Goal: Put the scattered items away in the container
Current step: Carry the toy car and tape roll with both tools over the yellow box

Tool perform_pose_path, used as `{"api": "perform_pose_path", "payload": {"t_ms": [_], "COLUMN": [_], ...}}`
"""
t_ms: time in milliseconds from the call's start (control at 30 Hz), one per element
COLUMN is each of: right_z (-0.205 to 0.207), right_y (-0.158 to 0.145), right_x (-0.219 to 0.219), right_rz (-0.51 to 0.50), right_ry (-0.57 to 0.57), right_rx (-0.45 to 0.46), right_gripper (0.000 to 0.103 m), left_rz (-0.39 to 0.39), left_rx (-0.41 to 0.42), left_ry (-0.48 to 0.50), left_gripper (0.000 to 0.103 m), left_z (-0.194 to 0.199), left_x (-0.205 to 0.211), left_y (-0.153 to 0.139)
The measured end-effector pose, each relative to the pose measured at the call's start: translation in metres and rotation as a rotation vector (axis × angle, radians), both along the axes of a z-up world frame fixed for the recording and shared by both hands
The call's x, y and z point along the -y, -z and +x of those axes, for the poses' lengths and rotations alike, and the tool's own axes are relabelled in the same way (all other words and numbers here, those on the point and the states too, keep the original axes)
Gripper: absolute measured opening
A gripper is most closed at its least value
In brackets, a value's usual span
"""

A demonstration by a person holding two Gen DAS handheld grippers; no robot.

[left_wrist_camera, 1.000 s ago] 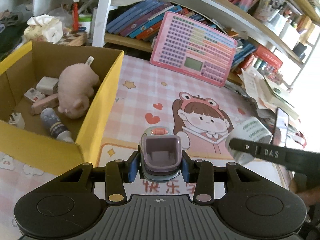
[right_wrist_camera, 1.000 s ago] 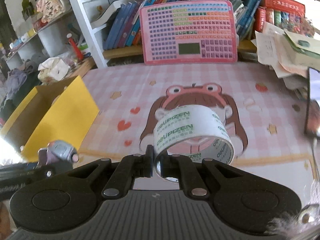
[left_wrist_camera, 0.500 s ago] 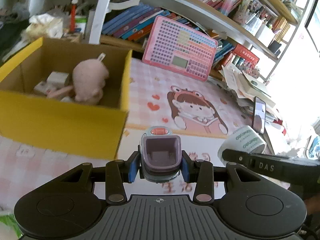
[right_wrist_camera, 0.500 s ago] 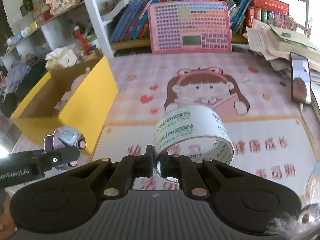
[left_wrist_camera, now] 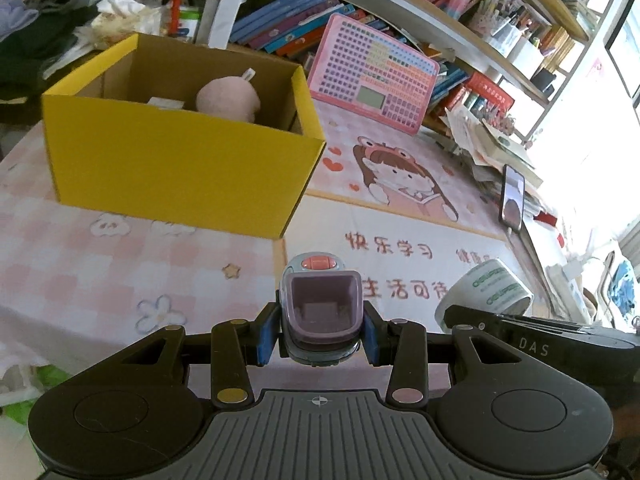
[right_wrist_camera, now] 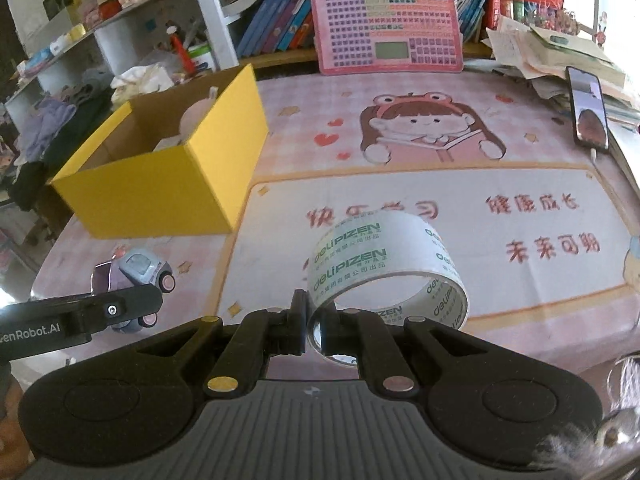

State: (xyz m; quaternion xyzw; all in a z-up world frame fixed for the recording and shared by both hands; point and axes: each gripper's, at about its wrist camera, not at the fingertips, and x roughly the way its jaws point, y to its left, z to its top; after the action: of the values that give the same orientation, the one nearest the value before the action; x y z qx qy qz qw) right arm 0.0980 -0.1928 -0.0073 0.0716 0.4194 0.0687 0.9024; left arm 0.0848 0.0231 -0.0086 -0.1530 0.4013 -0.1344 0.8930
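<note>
Both grippers pulled back from yellow box (left_wrist_camera: pixel 180 172); left gripper (left_wrist_camera: pixel 320 326) clamps toy car (left_wrist_camera: pixel 320 312); right gripper (right_wrist_camera: pixel 316 326) pinches tape roll (right_wrist_camera: pixel 384 264); box contents mostly hidden.

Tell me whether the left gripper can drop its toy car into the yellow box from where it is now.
Probably yes. The left gripper holds the toy car short of the yellow box, whose top is open. Nothing stands between them, and there is room beside the plush. It must lift over the near wall first.

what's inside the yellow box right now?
Inside the box: a pink plush and part of a white item beside it. The near wall hides the box floor.
</note>
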Motion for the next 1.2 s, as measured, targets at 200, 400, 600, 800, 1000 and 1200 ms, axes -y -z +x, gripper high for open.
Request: {"api": "perform_pose_path", "payload": {"t_ms": [200,400,600,800,1000,1200], "right_z": [-0.015,-0.026,-0.032,-0.034,-0.030,-0.024], "right_y": [0.003,0.002,0.001,0.001,0.000,0.000], "right_x": [-0.018,-0.029,-0.039,-0.049,-0.065,-0.083], "right_rz": [-0.002,-0.008,-0.015,-0.017,-0.018,-0.015], "right_ry": [-0.052,-0.088,-0.129,-0.164,-0.215,-0.267], "right_rx": [-0.029,-0.040,-0.046,-0.046,-0.040,-0.034], "right_gripper": [0.006,0.006,0.006,0.006,0.006,0.006], "left_rz": [0.005,0.004,0.000,-0.005,-0.001,0.009], "left_rx": [0.008,0.006,-0.004,-0.027,-0.026,-0.023], "left_ry": [-0.024,-0.041,-0.050,-0.076,-0.109,-0.148], "left_gripper": [0.040,0.040,0.040,0.040,0.040,0.040], "left_z": [-0.017,-0.028,-0.035,-0.037,-0.041,-0.045], "left_x": [-0.012,-0.019,-0.025,-0.032,-0.046,-0.062], "left_y": [-0.002,-0.001,0.000,0.003,0.003,0.002]}}
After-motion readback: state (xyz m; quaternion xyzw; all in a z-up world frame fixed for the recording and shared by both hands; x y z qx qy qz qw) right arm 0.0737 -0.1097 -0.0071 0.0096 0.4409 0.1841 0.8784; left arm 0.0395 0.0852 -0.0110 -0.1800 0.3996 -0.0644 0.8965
